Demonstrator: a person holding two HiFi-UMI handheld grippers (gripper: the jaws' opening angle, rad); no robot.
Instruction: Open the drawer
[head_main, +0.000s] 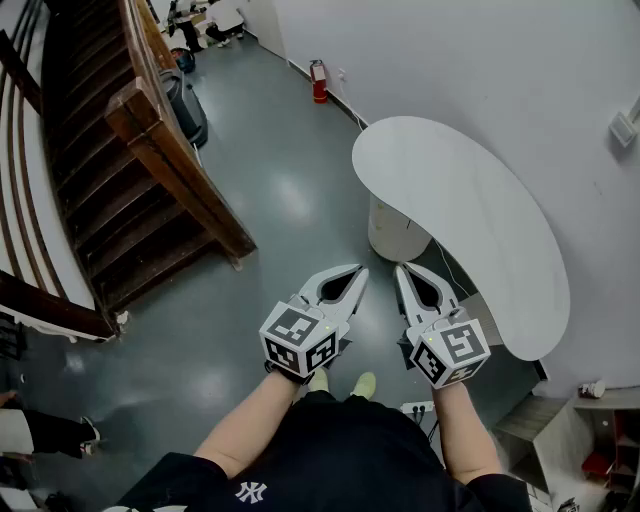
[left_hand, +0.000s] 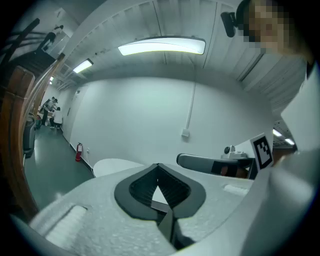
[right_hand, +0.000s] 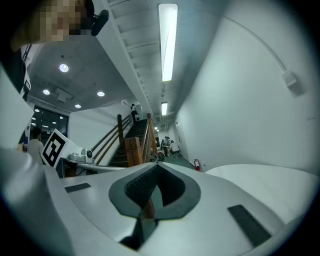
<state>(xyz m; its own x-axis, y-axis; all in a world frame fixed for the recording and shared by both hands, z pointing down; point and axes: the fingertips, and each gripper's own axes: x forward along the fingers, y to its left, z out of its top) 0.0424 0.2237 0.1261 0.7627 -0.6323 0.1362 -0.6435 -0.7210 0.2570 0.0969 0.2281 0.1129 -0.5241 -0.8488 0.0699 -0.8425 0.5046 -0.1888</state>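
Observation:
I cannot make out a drawer in any view. Both grippers are held level at waist height over the grey floor, side by side. In the head view my left gripper (head_main: 362, 268) is shut, its white jaws meeting at the tips with nothing between them. My right gripper (head_main: 399, 268) is also shut and empty, close to the near end of the white bean-shaped table (head_main: 470, 200). In the left gripper view the left gripper (left_hand: 158, 165) has its tips together, facing the white wall. The right gripper (right_hand: 157, 165) in its own view points toward the staircase.
A wooden staircase (head_main: 130, 150) with a heavy banister rises at the left. The table's white round base (head_main: 395, 230) stands just ahead of the grippers. A low grey shelf unit (head_main: 600, 440) sits at the bottom right. A red fire extinguisher (head_main: 319, 82) stands by the far wall.

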